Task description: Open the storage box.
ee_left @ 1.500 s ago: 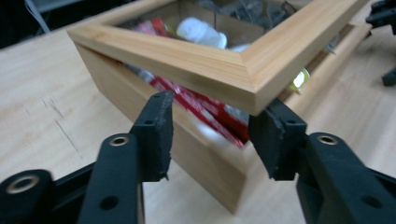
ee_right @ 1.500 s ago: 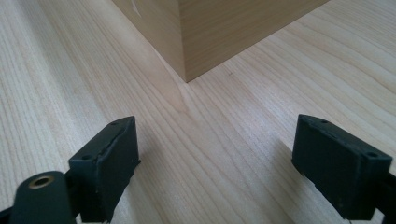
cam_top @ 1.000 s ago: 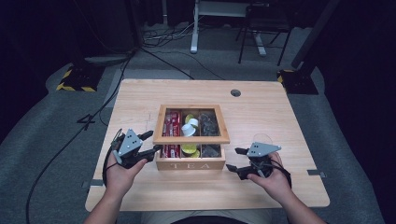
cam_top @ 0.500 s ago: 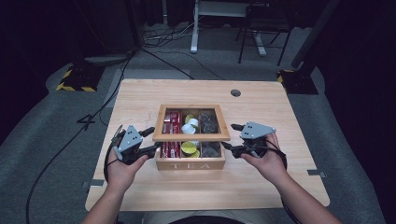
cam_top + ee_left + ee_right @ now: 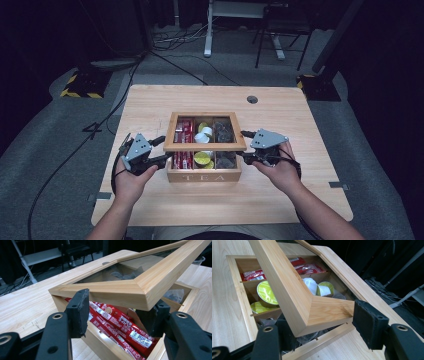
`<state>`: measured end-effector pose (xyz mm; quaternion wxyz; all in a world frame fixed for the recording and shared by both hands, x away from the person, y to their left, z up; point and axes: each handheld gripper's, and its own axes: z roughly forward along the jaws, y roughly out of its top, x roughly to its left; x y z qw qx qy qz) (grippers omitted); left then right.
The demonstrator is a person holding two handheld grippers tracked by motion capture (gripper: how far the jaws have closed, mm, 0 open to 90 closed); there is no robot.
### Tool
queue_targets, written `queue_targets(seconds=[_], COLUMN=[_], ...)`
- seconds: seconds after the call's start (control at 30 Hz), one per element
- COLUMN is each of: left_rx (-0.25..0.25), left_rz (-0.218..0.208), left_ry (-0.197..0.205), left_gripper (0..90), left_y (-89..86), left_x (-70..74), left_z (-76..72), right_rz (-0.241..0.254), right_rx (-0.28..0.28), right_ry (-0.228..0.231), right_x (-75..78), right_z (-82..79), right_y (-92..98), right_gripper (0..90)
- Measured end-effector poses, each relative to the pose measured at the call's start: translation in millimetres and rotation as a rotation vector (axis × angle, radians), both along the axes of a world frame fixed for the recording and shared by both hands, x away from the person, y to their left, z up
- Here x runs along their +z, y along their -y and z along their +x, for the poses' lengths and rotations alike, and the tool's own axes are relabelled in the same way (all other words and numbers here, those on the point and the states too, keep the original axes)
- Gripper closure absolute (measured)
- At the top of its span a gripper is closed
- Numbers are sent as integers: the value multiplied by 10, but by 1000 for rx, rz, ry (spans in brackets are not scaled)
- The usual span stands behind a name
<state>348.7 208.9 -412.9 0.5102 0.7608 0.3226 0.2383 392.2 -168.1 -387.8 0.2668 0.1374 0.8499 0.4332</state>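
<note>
A wooden tea box stood near the front middle of the table, with its glass-paned lid raised off the box rim at the front. The left gripper sat at the box's left front corner; in the left gripper view its jaws stood partly open around the lid's corner, one pad above the frame and the other under it, though whether the pads pressed on the wood could not be told. The right gripper was at the right front corner, and its jaws had just been closing with the lid's corner between them; a firm grip could not be confirmed. Inside the box lay red sachets in the left compartment, green-topped capsules and white capsules in the middle, and dark packets on the right.
</note>
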Motion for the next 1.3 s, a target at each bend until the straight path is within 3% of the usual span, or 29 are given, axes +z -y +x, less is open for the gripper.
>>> queue_targets(seconds=[0.17,0.3,0.47,0.6,0.8,1.3], left_rx=[26,61,68,90,112,117], left_rz=[16,74,75,84,83,80], left_ry=[-11,-4,-16,-22,-31,-55], left_gripper=[419,388,376,373,372,372], left_y=[-35,-76,-112,-183,-246,-300], left_x=[-5,-32,-60,-72,-99,-165], left_z=[-8,-24,-70,-136,-179,-150], right_rz=[-8,19,45,93,109,182], right_rx=[9,13,21,38,46,14], right_ry=[0,-10,-4,-28,-32,-28], right_x=[33,102,212,355,524,770], right_z=[16,55,109,221,357,746], right_y=[1,12,20,13,-10,-37], right_gripper=[405,418,464,516,542,580])
